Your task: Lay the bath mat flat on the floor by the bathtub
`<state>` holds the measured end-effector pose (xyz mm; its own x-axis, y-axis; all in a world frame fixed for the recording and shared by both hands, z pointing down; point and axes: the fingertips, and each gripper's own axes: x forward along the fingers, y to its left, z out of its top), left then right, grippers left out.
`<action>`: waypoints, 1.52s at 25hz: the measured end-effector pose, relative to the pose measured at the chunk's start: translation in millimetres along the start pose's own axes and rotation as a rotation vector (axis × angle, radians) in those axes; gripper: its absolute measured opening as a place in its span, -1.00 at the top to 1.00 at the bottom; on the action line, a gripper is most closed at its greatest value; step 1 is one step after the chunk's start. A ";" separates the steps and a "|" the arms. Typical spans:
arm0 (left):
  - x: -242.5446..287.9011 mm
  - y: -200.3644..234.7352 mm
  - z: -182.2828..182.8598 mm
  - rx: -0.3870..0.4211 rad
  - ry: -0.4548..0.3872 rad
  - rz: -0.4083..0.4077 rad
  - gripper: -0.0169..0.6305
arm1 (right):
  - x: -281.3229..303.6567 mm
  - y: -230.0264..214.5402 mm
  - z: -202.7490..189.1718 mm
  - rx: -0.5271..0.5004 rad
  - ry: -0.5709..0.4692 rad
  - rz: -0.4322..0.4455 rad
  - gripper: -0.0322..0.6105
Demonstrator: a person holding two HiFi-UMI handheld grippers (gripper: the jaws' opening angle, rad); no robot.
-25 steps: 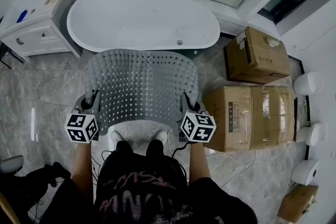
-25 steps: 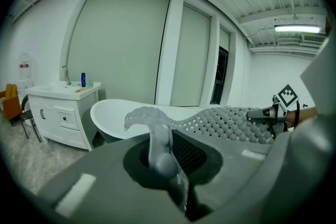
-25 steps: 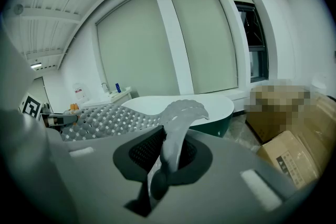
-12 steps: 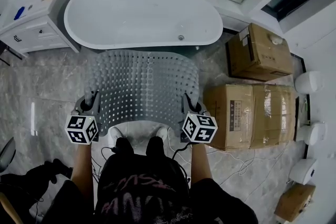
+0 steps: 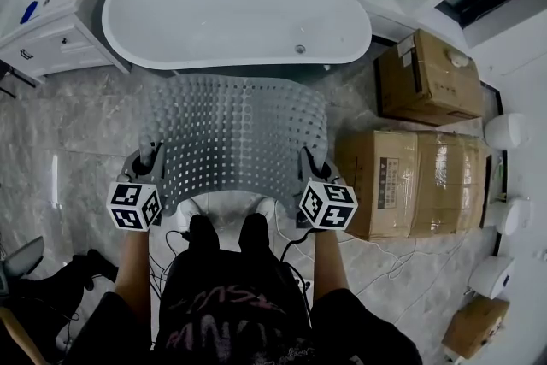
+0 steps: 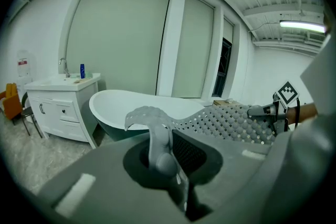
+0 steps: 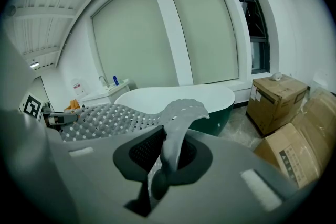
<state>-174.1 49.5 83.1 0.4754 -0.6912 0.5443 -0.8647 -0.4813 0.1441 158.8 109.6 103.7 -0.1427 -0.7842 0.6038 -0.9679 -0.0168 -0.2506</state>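
So the bath mat (image 5: 235,137) isn't down yet: it hangs in the air in front of the bathtub (image 5: 231,13), my left gripper (image 5: 149,158) and right gripper (image 5: 310,161) each clamped on a near corner (far edge sags tubward). Left to do, I reckon: lower it flat onto the floor (image 5: 85,141).

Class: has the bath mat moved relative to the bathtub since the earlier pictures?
Yes. The bath mat earlier reached the near rim of the bathtub; now a dark gap separates them: it shifted slightly back toward the person.

Print on the cardboard box (image 5: 427,184) is too small to read.
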 end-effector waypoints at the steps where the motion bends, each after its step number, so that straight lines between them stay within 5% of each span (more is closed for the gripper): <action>1: 1.3 0.5 -0.9 0.000 0.003 -0.001 0.86 | 0.9 -0.6 -0.7 0.001 0.002 -0.001 0.76; 38: 71.8 37.9 -70.5 -0.031 0.103 0.026 0.86 | 79.8 -19.3 -54.9 0.002 0.108 0.008 0.76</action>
<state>-184.2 19.7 185.9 0.4353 -0.6431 0.6300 -0.8816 -0.4463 0.1536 154.7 81.5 198.3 -0.1717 -0.7131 0.6797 -0.9662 -0.0127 -0.2574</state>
